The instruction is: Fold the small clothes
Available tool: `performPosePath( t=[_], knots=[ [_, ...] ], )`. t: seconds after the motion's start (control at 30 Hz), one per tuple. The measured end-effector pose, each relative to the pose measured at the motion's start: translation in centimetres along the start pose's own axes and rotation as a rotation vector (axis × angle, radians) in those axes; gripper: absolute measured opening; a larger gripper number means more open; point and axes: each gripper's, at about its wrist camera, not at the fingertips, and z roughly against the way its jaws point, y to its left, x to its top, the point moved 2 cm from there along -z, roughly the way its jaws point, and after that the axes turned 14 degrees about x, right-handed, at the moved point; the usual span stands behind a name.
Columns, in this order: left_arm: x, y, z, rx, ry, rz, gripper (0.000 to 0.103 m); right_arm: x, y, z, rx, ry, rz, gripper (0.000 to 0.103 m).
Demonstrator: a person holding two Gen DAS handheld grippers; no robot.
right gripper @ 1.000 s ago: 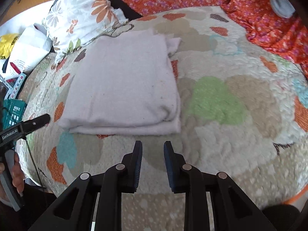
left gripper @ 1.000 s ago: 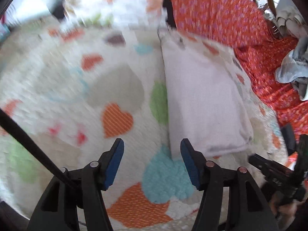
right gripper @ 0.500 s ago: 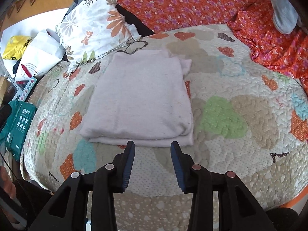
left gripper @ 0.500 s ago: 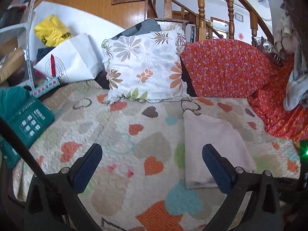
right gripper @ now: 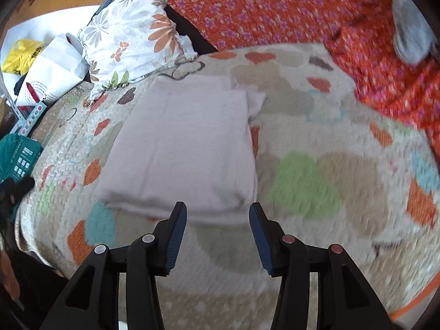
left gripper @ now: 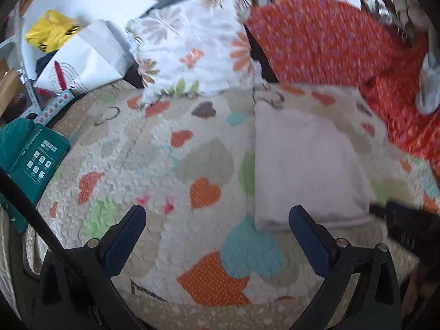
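Note:
A pale folded cloth (right gripper: pixel 187 148) lies flat on the heart-patterned quilt (right gripper: pixel 316 192); the left wrist view shows the same cloth (left gripper: pixel 305 165) to the right of centre. My right gripper (right gripper: pixel 217 211) hovers at the cloth's near edge, its jaws opening, and nothing is between them. My left gripper (left gripper: pixel 217 214) stands wide open above bare quilt (left gripper: pixel 165 165), to the left of the cloth's near corner, holding nothing. The dark body of the right gripper (left gripper: pixel 407 228) pokes in at the right edge of the left wrist view.
A floral pillow (right gripper: pixel 132 35) leans at the back beside an orange flowered cover (right gripper: pixel 275 8). A grey garment (right gripper: pixel 409 38) lies on that cover at far right. A teal box (left gripper: pixel 33 159), a white bag (left gripper: pixel 82 63) and a yellow bag (left gripper: pixel 49 30) sit at the left.
The left gripper opened wide and drew back and up from the cloth, then tipped down again. The right gripper's jaws spread from nearly shut, staying at the cloth's near edge.

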Motion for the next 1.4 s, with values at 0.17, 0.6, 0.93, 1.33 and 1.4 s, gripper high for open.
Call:
performPosePath(
  t=[0.17,0.6,0.93,1.33,1.4],
  knots=[
    [-0.4,-1.4,0.1,0.027,0.014,-0.044,0.103,2.8,0.7,-3.4,0.009,-0.002,0.043,0.052],
    [-1.0,-2.6,-1.2,0.055,0.074,-0.1,0.103,-0.1,3.2,-7.3,0.044,0.168,0.194,0.052],
    [-1.1,-3.3,-1.2,0.053,0.083,-0.116,0.103,8.7,0.6,-6.8,0.157,0.03,0.106,0.052],
    [-2.0,-4.1,-2.5,0.013,0.138,-0.128,0.103,9.0,-4.1,-7.3,-0.085,0.029,0.097,0.059],
    [-1.9,-4.7,-3.0,-0.019,0.158,-0.124,0.103,7.8,-4.2,-6.0,-0.064,0.023,0.108,0.059]
  ],
)
